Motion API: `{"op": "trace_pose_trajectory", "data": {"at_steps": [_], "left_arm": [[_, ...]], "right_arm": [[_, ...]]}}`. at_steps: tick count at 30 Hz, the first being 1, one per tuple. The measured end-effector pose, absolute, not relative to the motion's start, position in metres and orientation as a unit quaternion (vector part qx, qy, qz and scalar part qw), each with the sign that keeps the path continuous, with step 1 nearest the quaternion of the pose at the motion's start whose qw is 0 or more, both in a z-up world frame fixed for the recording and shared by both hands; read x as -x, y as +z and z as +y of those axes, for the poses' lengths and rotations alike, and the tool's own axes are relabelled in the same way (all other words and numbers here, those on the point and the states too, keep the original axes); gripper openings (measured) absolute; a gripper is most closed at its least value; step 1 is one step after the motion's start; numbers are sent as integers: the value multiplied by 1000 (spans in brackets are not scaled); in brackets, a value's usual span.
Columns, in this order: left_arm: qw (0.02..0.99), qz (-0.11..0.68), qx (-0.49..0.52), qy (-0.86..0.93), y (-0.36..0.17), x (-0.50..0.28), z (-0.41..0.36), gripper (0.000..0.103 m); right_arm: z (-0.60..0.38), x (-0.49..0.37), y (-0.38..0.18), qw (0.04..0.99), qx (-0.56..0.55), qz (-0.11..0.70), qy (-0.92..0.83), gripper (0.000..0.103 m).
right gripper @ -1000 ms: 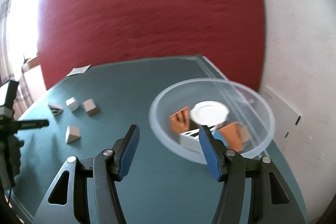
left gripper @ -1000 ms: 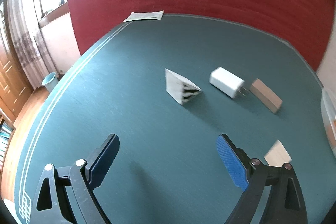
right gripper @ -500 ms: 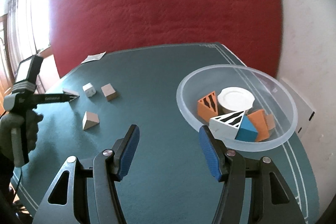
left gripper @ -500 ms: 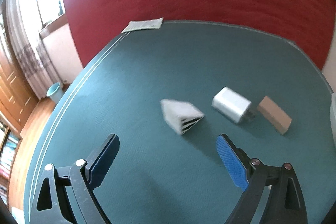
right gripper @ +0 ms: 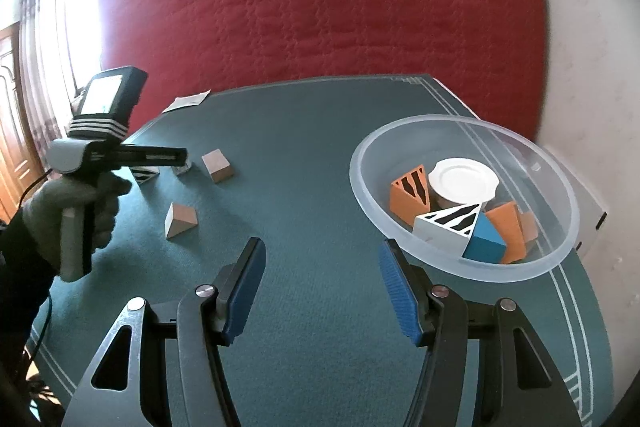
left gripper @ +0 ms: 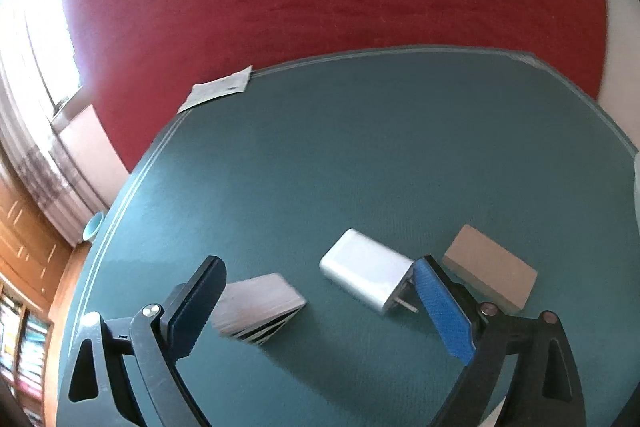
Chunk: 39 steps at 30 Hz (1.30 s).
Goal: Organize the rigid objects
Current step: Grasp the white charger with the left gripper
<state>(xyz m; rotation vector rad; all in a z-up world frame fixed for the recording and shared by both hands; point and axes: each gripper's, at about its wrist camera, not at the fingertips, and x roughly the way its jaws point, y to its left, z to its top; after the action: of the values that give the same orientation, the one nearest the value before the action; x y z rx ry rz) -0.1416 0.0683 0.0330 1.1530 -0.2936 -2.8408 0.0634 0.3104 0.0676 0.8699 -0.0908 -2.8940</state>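
My left gripper (left gripper: 320,291) is open low over the green table (left gripper: 360,147). A white wedge block with black stripes (left gripper: 258,303) lies just inside its left finger. A white charger plug (left gripper: 366,275) lies beside its right finger, and a tan block (left gripper: 490,277) is right of that. My right gripper (right gripper: 322,283) is open and empty above the table. A clear bowl (right gripper: 532,259) to its right holds several blocks and a white lid (right gripper: 464,181). A tan wedge block (right gripper: 181,220) lies on the table left of the right gripper.
In the right wrist view, the left gripper with its gloved hand (right gripper: 76,203) is at the left, over the striped wedge (right gripper: 144,174) and near the tan block (right gripper: 217,166). A paper slip (left gripper: 218,91) lies at the table's far edge. A red wall stands behind.
My left gripper has moved forward and down, so the striped wedge now sits between its fingers. My right gripper has drawn back from the bowl and turned left.
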Motion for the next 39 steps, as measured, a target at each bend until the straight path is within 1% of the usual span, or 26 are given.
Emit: {"op": "trace_pose_trajectory", "data": {"at_steps": [5, 8, 10, 12, 13, 15, 16, 18, 23, 29, 31, 32, 35, 37, 38, 39], "left_arm": [[22, -113, -374, -920, 25, 148, 74, 96], [11, -110, -376, -920, 25, 148, 75, 91], [5, -110, -378, -919, 24, 148, 75, 83], [1, -110, -388, -915, 20, 152, 75, 67], [-3, -107, -387, -916, 20, 151, 76, 65], [-4, -103, -385, -917, 21, 149, 75, 55], [-6, -98, -387, -917, 20, 149, 74, 53], [-12, -88, -387, -918, 21, 146, 71, 45], [-27, -62, -381, -922, 24, 141, 62, 42], [-29, -45, -386, -921, 26, 144, 58, 42], [-27, -42, -394, -918, 27, 147, 58, 46], [-26, -37, -396, -917, 28, 148, 57, 50], [-16, -31, -399, -916, 29, 154, 56, 51], [-9, -30, -402, -915, 29, 157, 54, 50], [-6, -34, -399, -916, 30, 158, 55, 44], [-5, -35, -398, -916, 31, 157, 55, 42]], "right_arm": [[310, -60, 67, 61, -293, -33, -954, 60], [310, -60, 66, 61, -294, -33, -953, 60], [310, -59, 66, 62, -296, -32, -953, 60], [310, -59, 65, 61, -297, -32, -952, 60], [310, -59, 65, 61, -297, -32, -952, 60], [310, -58, 65, 60, -297, -31, -952, 60], [310, -58, 65, 60, -297, -31, -952, 60], [309, -57, 65, 61, -298, -30, -952, 60], [312, -57, 65, 61, -302, -32, -951, 60], [312, -58, 65, 60, -303, -33, -951, 60], [312, -58, 65, 60, -303, -33, -950, 60], [312, -58, 65, 60, -304, -34, -950, 60], [312, -58, 65, 60, -304, -34, -950, 60], [312, -58, 64, 60, -304, -34, -950, 60], [312, -58, 64, 60, -304, -34, -950, 60], [312, -58, 64, 60, -304, -34, -950, 60]]}}
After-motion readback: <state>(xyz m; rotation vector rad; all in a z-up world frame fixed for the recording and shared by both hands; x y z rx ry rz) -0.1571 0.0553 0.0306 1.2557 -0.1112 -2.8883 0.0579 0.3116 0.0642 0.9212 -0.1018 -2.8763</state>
